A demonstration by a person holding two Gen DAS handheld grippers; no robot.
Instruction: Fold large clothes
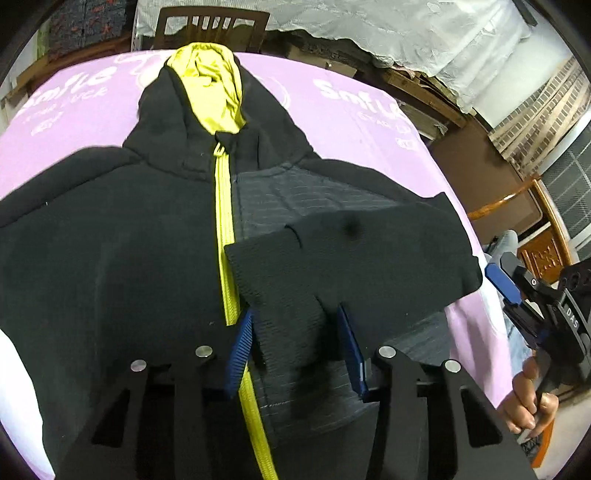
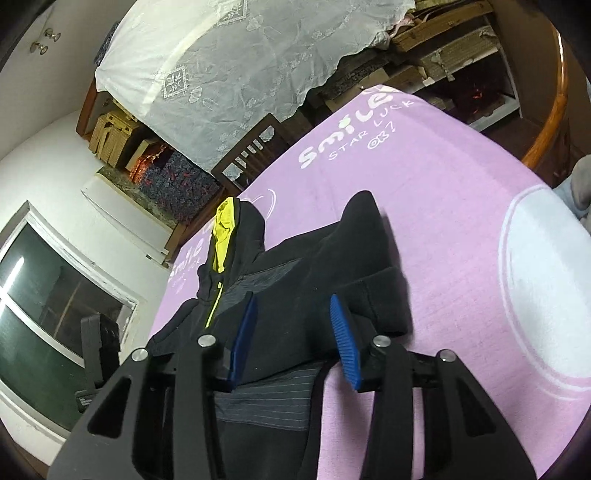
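A: What is seen nearest in the left wrist view?

B: The left gripper is seen over the black hoodie, its blue fingers set on either side of the ribbed cuff of a sleeve. The cuff lies between the pads, with a gap visible on the right side; whether it is pinched cannot be told.

A: And the sleeve itself?

B: The sleeve is folded in across the chest, its cuff laid just beside the yellow zipper. A grey striped panel is seen under it.

A: What is shown of the right gripper?

B: The right gripper is held at the hoodie's edge, fingers part open. Black fabric is seen between them, but no pad is seen pressing on it. In the left wrist view the same tool is seen at the right margin, gripped by a hand.

A: Where is the garment laid?

B: It is spread front up on a table covered by a pink cloth printed with white lettering. The hood, lined in yellow, is pointed away from the grippers.

A: What is seen further off?

B: A wooden chair is placed at the far side of the table. Behind it, a white lace cover is draped over stacked items. A window is seen at the left of the right wrist view.
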